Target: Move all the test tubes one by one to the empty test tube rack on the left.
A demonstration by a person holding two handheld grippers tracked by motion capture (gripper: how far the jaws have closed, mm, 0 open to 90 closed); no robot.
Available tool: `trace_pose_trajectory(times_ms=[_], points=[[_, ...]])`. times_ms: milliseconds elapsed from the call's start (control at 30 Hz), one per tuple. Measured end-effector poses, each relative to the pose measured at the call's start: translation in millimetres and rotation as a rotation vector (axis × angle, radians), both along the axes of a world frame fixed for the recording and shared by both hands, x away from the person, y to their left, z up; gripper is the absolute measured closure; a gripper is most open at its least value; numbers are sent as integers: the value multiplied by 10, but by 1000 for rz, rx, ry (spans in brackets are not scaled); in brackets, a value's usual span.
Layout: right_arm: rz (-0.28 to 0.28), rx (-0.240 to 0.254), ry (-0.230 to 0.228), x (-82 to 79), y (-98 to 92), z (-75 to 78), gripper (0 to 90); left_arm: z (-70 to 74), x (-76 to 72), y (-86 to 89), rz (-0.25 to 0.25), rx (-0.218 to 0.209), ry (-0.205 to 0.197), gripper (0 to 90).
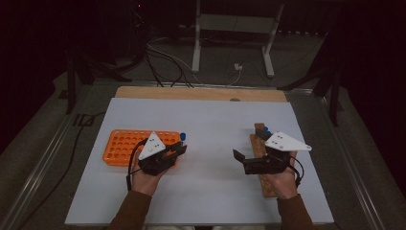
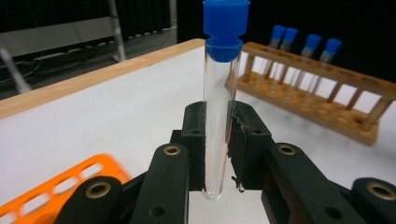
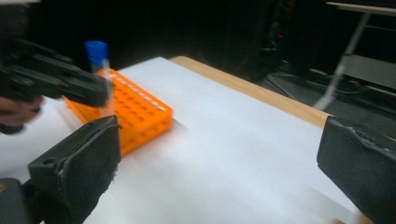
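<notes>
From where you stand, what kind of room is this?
Probably a lab bench set up for recording: a capped test tube, an orange tube rack, a wooden rack, with cables and stands on the floor behind.

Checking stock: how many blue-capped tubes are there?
5: one tube clamped upright in the left gripper, four tubes in the wooden rack. More may be hidden.
</notes>
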State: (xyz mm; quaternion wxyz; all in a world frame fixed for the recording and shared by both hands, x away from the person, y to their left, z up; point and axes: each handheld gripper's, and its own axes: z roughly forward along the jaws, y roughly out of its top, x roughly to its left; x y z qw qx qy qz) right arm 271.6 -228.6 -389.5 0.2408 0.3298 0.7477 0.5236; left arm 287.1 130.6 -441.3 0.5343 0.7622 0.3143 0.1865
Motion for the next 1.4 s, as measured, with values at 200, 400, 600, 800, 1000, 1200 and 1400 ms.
trace_pose_trajectory(times_ms=[200, 400, 600, 800, 1000, 1200, 1400], points=[[-71, 13, -4, -42, -291, -31, 0, -66, 17, 145, 44, -4, 7, 778], [-117, 24, -7, -69, -446, -63, 0, -146, 18, 209, 67, 22, 20, 778], [-158, 38, 1, -100, -606, -120, 0, -236, 37, 259, 90, 35, 38, 778], [-175, 43, 2, -117, -685, -146, 0, -320, 58, 252, 96, 52, 53, 778], [-180, 49, 5, -128, -700, -157, 0, -410, 64, 205, 94, 121, 82, 779], [-182, 52, 9, -133, -721, -175, 0, -454, 74, 176, 93, 154, 110, 782], [-185, 30, 17, -128, -712, -213, 0, -485, 81, 171, 94, 166, 125, 782]])
